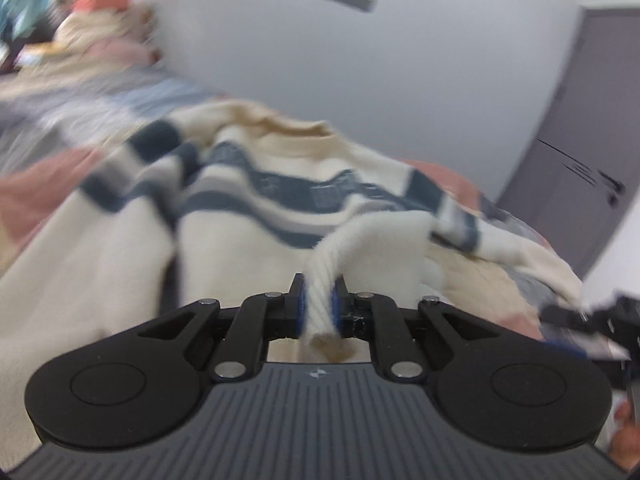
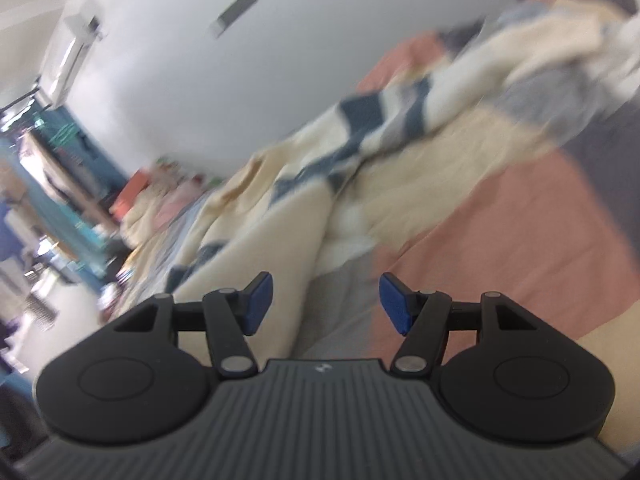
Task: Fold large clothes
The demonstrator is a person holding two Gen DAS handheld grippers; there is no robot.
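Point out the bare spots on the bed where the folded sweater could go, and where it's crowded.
Free: the pink bedspread right of the striped sweater, ahead of the open right tongs. Crowded: the clothes pile at the far left end. The left tongs grip the sweater's cuff.

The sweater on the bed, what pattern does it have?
Cream sweater with dark blue and grey stripes across the chest; clearest in the left wrist view.

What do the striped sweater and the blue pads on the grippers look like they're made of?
Striped sweater: looks like a soft knit, perhaps wool or acrylic; the cuff pinched in the left gripper shows ribbing and a fuzzy matte surface. Blue pads on the open right gripper: probably rubber or a soft plastic, matte and finely textured; blur leaves that open.
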